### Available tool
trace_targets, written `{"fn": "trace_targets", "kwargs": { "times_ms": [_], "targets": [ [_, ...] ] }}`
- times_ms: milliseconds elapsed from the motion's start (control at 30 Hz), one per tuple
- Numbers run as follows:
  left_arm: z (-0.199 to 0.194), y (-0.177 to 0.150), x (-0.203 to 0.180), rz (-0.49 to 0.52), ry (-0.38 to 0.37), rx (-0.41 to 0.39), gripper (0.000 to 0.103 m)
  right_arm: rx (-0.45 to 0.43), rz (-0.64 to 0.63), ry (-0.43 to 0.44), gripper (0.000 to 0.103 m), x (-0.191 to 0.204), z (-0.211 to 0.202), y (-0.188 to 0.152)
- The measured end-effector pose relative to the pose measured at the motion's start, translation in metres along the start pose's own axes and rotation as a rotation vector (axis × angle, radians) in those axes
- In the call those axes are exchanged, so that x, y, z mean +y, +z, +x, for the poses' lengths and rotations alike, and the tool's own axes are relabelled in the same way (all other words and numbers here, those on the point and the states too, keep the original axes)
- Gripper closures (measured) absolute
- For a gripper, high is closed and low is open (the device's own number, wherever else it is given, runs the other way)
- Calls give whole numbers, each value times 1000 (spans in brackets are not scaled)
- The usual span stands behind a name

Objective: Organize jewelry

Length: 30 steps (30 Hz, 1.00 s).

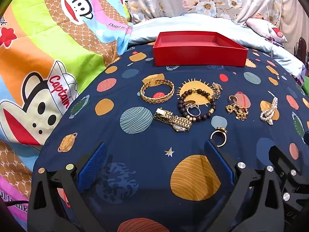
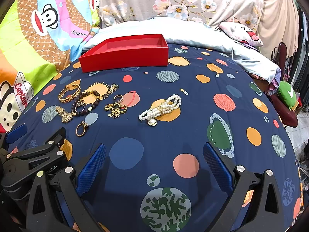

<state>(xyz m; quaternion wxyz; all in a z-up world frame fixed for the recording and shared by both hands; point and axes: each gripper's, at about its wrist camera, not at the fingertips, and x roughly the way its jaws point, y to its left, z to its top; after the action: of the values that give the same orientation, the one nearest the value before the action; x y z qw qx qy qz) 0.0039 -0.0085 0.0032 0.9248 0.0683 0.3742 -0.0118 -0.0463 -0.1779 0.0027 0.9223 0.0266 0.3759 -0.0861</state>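
Jewelry (image 1: 193, 104) loose before empty red box (image 1: 199, 55)

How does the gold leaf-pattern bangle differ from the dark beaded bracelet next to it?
The gold bangle is a rigid metal band with a leaf pattern; the dark beaded bracelet is a string of round brown beads with a few gold ones. The bangle lies alone with nothing inside it; the beaded bracelet has a silver ring lying within its loop. Both lie flat on the blue bedsheet, outside the red box.

A home bedroom: planet-print bedsheet (image 1: 135, 139), floral pillow (image 2: 173, 2), cartoon blanket (image 1: 48, 48)
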Motion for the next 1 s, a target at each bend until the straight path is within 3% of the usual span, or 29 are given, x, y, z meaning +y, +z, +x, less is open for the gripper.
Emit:
{"fn": "trace_targets", "kwargs": {
  "times_ms": [1000],
  "targets": [
    [0,0,-2,2,2,-1,5,-2,-3,-1,5,0,1,0]
  ]
}}
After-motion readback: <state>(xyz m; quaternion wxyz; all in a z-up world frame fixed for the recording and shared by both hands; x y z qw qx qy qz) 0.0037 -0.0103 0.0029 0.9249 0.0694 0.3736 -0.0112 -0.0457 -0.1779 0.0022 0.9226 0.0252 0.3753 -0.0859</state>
